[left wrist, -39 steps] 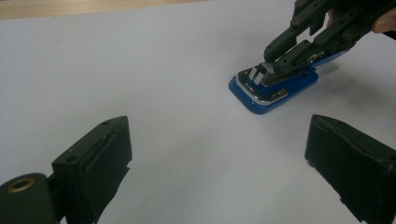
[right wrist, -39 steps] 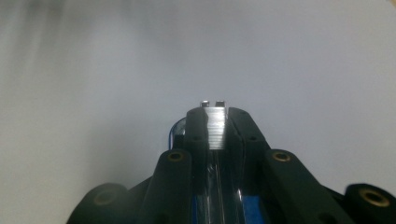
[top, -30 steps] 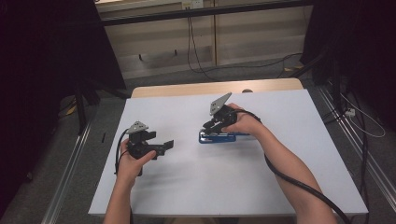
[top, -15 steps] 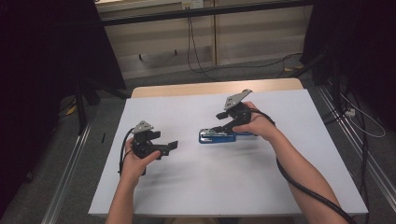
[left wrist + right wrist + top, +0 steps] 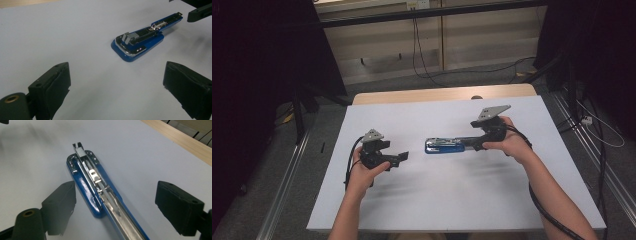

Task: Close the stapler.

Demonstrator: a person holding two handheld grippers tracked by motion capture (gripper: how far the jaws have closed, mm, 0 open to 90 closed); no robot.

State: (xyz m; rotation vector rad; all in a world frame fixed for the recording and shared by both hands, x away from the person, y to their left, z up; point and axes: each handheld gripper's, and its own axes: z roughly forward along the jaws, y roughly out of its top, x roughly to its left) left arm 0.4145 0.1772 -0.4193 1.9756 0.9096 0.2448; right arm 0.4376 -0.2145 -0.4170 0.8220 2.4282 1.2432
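Right hand-held gripper (image 5: 115, 207) spread, jaws just opened, blue stapler (image 5: 100, 192) between, unpinched: judged released flat on worktop (image 5: 462, 200). Left hand-held gripper (image 5: 117, 92) spread, idle.

Both forearms reach forward, the left tongs (image 5: 398, 159) gaping wide and level, the right tongs (image 5: 471, 145) just opened, pads pressing nothing.

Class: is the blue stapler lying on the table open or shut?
Open: the stapler lies flat with its metal staple channel exposed.

Dim surroundings, evenly lit white table (image 5: 452, 200), soft shadows, slightly blurred close views.
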